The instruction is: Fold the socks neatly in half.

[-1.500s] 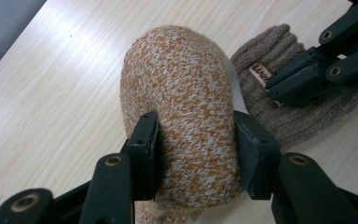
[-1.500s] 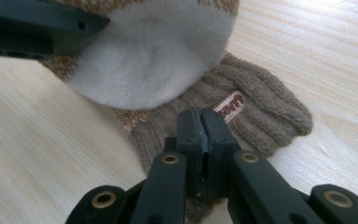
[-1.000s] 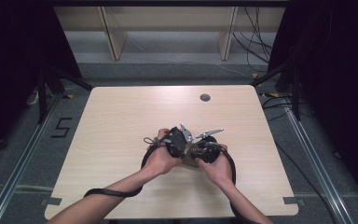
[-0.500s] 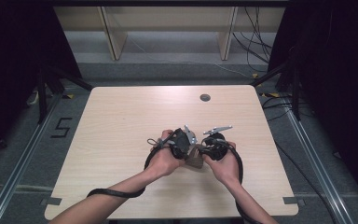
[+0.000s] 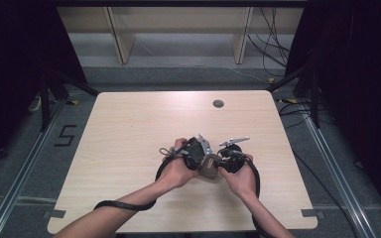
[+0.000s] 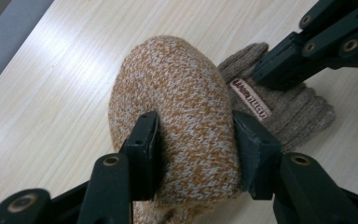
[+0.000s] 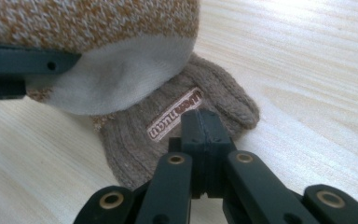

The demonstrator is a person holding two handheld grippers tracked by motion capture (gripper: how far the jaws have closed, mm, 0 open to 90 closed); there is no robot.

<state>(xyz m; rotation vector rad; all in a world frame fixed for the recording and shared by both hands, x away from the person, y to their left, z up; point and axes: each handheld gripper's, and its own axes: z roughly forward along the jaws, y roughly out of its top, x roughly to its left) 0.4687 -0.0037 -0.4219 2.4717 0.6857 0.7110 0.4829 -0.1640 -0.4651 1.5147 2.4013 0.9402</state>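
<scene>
An orange-and-white knitted mitten (image 6: 177, 84) is squeezed between the pads of my left gripper (image 6: 196, 135), held just above the table. Its white inside (image 7: 121, 74) faces the right gripper view. Under it lies a brown knitted mitten (image 7: 135, 144) with a label (image 7: 175, 114), flat on the wood. My right gripper (image 7: 200, 123) has its jaws shut together, tips on the brown mitten beside the label; I see no fabric between them. In the high view both hands meet near the table's front middle, left gripper (image 5: 204, 161) and right gripper (image 5: 217, 162) almost touching over the mittens (image 5: 210, 167).
The light wooden table (image 5: 129, 129) has a round cable hole (image 5: 218, 103) near its far edge. A black cable (image 5: 124, 204) trails from the left gripper along the forearm. Grey floor, metal rails and dark curtains surround the table.
Both hands have shifted slightly to the right over the table. The right gripper has turned a little and drawn a bit apart from the left one.
</scene>
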